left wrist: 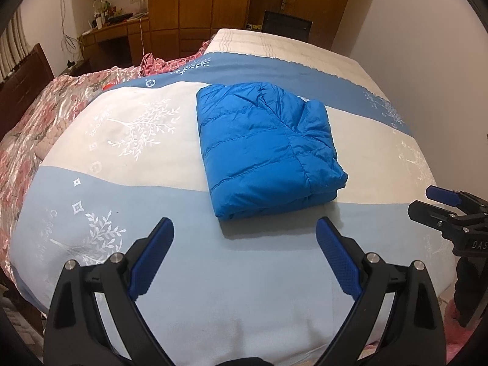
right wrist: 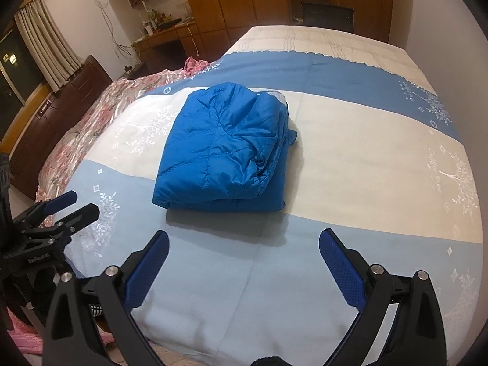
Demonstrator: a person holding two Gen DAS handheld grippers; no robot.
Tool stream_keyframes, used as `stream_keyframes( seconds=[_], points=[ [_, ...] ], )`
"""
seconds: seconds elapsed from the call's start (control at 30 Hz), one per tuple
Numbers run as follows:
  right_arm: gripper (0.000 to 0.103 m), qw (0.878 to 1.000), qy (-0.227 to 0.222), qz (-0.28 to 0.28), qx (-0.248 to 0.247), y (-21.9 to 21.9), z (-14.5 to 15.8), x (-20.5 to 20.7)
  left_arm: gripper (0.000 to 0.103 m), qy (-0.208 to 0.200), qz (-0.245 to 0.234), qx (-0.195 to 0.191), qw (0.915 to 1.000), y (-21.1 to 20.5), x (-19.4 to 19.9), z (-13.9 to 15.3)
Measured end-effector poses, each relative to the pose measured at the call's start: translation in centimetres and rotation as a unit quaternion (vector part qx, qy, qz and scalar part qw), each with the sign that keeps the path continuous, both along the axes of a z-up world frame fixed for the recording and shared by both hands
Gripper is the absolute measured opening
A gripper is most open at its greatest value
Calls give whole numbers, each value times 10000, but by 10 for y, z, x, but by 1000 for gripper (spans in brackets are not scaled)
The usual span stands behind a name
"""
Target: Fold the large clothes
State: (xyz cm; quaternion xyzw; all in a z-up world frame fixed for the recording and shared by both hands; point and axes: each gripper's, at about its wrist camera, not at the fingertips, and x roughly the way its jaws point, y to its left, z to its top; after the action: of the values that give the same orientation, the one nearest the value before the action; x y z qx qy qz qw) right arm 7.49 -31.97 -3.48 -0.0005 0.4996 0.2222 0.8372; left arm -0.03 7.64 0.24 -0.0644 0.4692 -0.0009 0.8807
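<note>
A blue quilted down jacket (left wrist: 265, 149) lies folded into a thick rectangle on the bed; it also shows in the right wrist view (right wrist: 222, 152). My left gripper (left wrist: 245, 235) is open and empty, held above the bed's near edge, short of the jacket. My right gripper (right wrist: 244, 245) is open and empty, also near the front edge, a little right of the jacket. The right gripper shows at the right edge of the left wrist view (left wrist: 439, 204), and the left gripper at the left edge of the right wrist view (right wrist: 73, 204).
The bed cover (left wrist: 152, 158) has blue and cream bands. A pink floral quilt (left wrist: 45, 116) is bunched along the bed's left side. A dark headboard (right wrist: 61, 103), a desk (left wrist: 113, 33) and wooden wardrobes (left wrist: 198, 6) stand beyond.
</note>
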Motion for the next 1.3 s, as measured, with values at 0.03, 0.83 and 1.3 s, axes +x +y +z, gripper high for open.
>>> stream_keyframes(
  seconds=[0.03, 0.83, 1.3],
  points=[
    [99, 10000, -1, -3, -7, 0, 0, 0, 94, -4, -1, 13, 10000, 0, 0, 0],
    [99, 9999, -42, 60, -71, 6, 3, -6, 94, -17, 27, 36, 10000, 2, -3, 0],
    [99, 9999, -33, 70, -79, 7, 3, -7, 94, -5, 29, 26, 10000, 1, -3, 1]
  ],
)
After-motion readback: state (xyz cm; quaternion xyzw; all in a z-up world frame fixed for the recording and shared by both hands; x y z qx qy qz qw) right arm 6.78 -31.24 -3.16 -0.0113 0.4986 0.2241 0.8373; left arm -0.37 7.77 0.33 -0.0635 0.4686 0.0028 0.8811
